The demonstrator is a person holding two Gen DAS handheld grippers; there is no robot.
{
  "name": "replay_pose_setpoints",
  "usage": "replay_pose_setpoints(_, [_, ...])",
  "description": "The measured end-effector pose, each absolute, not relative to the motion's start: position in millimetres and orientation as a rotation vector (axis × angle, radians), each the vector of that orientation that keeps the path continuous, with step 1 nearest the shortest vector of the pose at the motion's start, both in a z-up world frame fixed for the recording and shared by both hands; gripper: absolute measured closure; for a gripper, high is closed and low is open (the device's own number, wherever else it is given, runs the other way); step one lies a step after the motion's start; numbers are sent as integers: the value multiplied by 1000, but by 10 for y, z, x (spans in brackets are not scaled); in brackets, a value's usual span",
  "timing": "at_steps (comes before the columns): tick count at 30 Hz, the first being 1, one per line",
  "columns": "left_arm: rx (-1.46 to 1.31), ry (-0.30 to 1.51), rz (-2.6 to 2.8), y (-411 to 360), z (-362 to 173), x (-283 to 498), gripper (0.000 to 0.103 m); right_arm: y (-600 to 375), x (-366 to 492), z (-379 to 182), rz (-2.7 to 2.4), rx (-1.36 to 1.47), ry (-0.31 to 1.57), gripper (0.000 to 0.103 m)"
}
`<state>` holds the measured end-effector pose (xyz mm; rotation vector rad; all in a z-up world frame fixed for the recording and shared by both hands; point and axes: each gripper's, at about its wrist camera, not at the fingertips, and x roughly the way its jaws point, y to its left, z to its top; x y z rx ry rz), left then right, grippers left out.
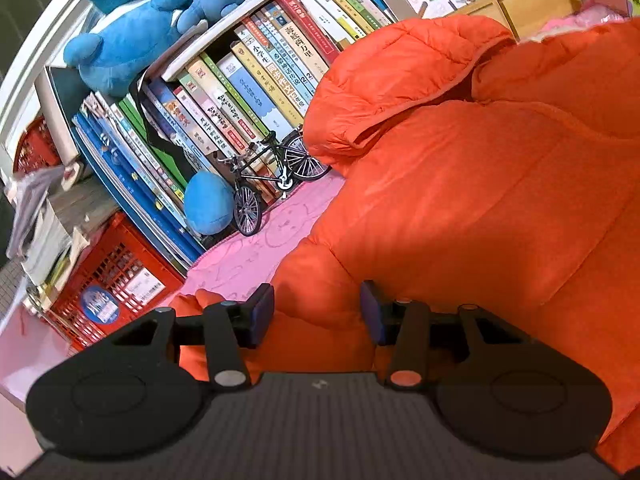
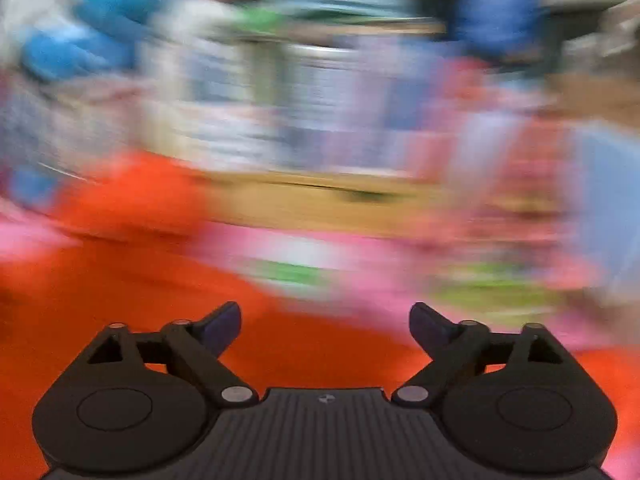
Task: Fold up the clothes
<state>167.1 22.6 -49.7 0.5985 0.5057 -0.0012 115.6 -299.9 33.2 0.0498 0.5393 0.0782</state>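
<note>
A puffy orange hooded jacket (image 1: 480, 200) lies spread over a pink patterned cloth (image 1: 256, 248) and fills the right of the left wrist view, its hood at the top. My left gripper (image 1: 316, 316) is shut on a thick fold of the jacket's near edge, and the padding bulges between the blue pads (image 1: 262, 312). The right wrist view is badly blurred. There my right gripper (image 2: 325, 326) stands wide open with nothing between its fingers, above the orange jacket (image 2: 120, 300).
A toy bicycle (image 1: 276, 176) and a blue rounded toy (image 1: 208, 202) stand on the cloth beside the jacket. Behind them are rows of books (image 1: 240, 92), blue plush toys (image 1: 132, 36) and a red crate (image 1: 116, 280). A wooden drawer unit (image 1: 532, 0) stands behind the hood.
</note>
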Motion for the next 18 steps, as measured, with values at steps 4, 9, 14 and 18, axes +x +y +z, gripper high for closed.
replay_pose_setpoints(4, [337,534,-46,691,-290,1627,56,-2230,1348,103,346,165,619,8])
replay_pose_setpoints(9, [81,403,-24,1715,203,1073,41,-1690,1413,-267,377,77,663,5])
replay_pose_setpoints(14, [-184,401,281,2933,192,1079,23,-1521,1377,-356,346,-31,660,2])
replay_pose_setpoints(18, [-346,464,500,3598,-76,1311,28,-1546,1338,-385,347,-34,665,2])
